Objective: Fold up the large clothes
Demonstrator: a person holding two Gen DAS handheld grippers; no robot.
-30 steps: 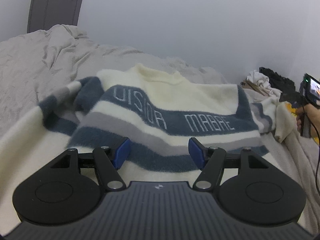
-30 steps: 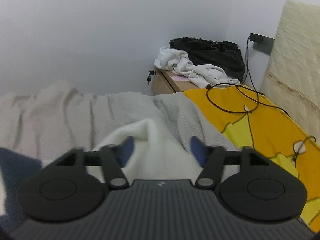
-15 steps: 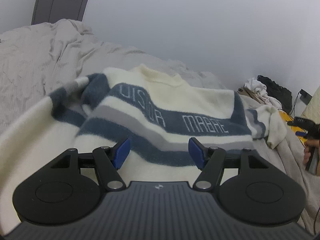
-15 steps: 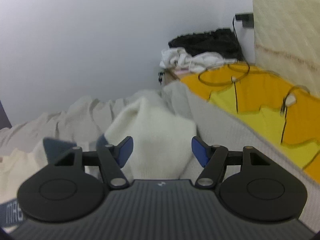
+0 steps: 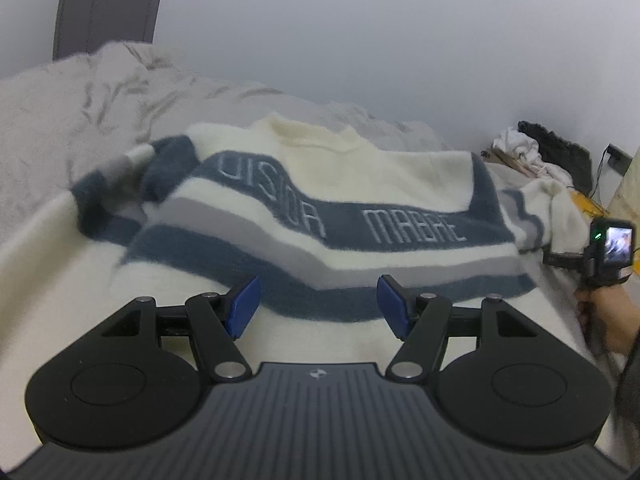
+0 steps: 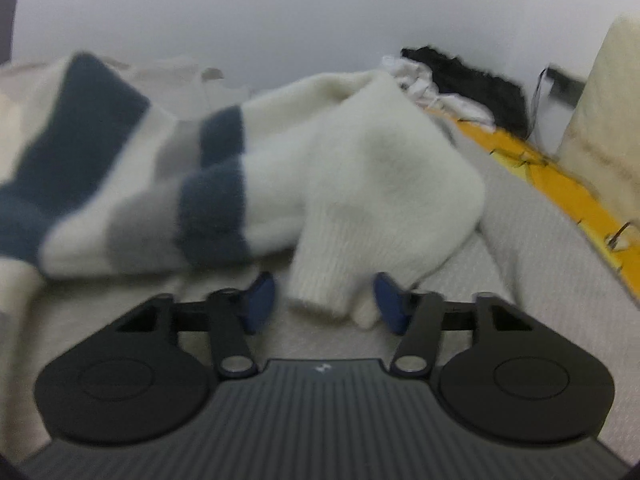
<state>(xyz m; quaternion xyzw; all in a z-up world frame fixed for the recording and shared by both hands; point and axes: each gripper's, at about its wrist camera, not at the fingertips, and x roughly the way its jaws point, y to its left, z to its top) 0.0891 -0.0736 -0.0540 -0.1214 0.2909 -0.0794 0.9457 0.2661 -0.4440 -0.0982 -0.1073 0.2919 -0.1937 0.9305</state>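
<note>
Now a large cream sweater [image 5: 360, 176] with blue and grey stripes is seen spread across a bed [image 5: 80, 120], its hem toward the near edge and its neckline toward the wall. One sleeve is bunched toward the bed's right edge, and its cream cuff [image 6: 332, 280] is pointed straight back at the right gripper [image 6: 326, 300], so that the sleeve's length is run away from the fingers and leftward into the body. The cuff end is framed between the blue fingers [image 6: 260, 300], which have just been closing but are not yet seen pressing on it. The right gripper is plainly the nearer one, held low and angled down. The left gripper [image 5: 318, 306] is held above the hem, fingers spread wide, nothing gripped. A hand [image 5: 604, 312] is glimpsed at the bed's right edge.
</note>
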